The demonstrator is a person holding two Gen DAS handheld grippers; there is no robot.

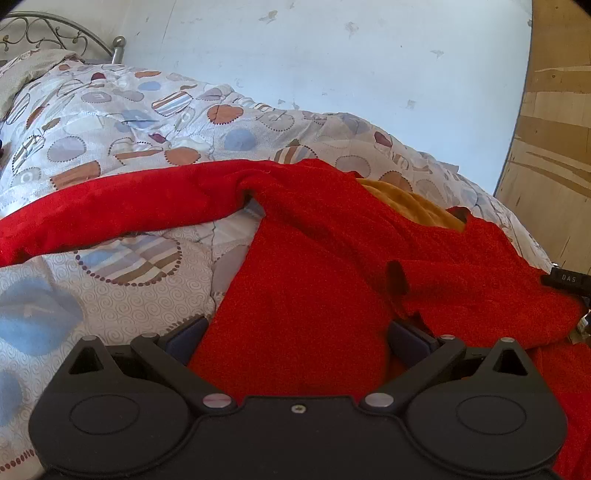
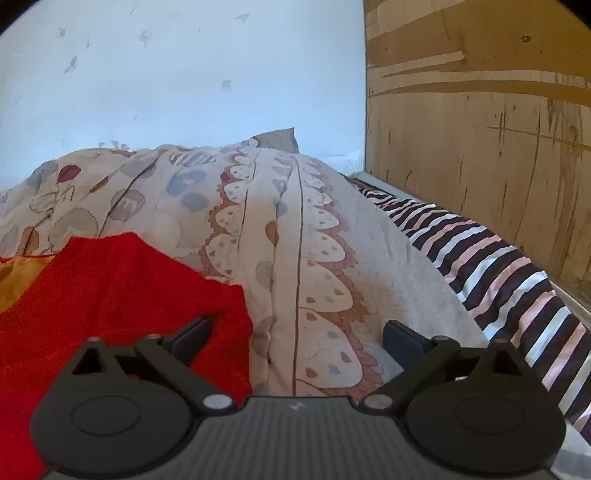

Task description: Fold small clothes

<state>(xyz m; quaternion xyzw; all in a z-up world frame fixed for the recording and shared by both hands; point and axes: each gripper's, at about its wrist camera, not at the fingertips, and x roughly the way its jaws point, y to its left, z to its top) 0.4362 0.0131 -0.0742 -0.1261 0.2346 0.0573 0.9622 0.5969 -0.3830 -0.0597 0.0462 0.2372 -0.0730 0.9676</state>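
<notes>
— Red fleece, that's the first thing you notice: a fuzzy red garment point(image 1: 314, 258) spread across the quilted bedspread point(image 1: 122, 122), one long sleeve trailing off to the left in a soft roll.

— And the left gripper point(image 1: 297, 338)?

— Its fingers point(image 1: 186, 338) stand wide apart, one on each side of the lower body of the garment. The cloth lies between them and looks loose. A small dark fold puckers the fabric just ahead of the right-hand finger.

— Anything under it?

— A mustard-yellow cloth point(image 1: 413, 206), smoother in weave, peeks out near the collar side. The bedspread is padded and stitched, printed with striped and dotted circles in blue, rust and brown.

— The right gripper point(image 2: 297, 338)?

— Fingers point(image 2: 402, 338) fully spread, nothing gripped. The left-hand one hovers over the red corner, the other over pale quilt with a scalloped, heart-patterned border. Whether it touches the fleece I can't tell.

— Beyond that?

— A zebra-striped sheet point(image 2: 491, 266) runs along the bed's edge beside a grainy wooden panel point(image 2: 480, 155), a scuffed pale wall point(image 2: 184, 74) behind, and a curled metal bed frame point(image 1: 55, 29) at the far end.
</notes>
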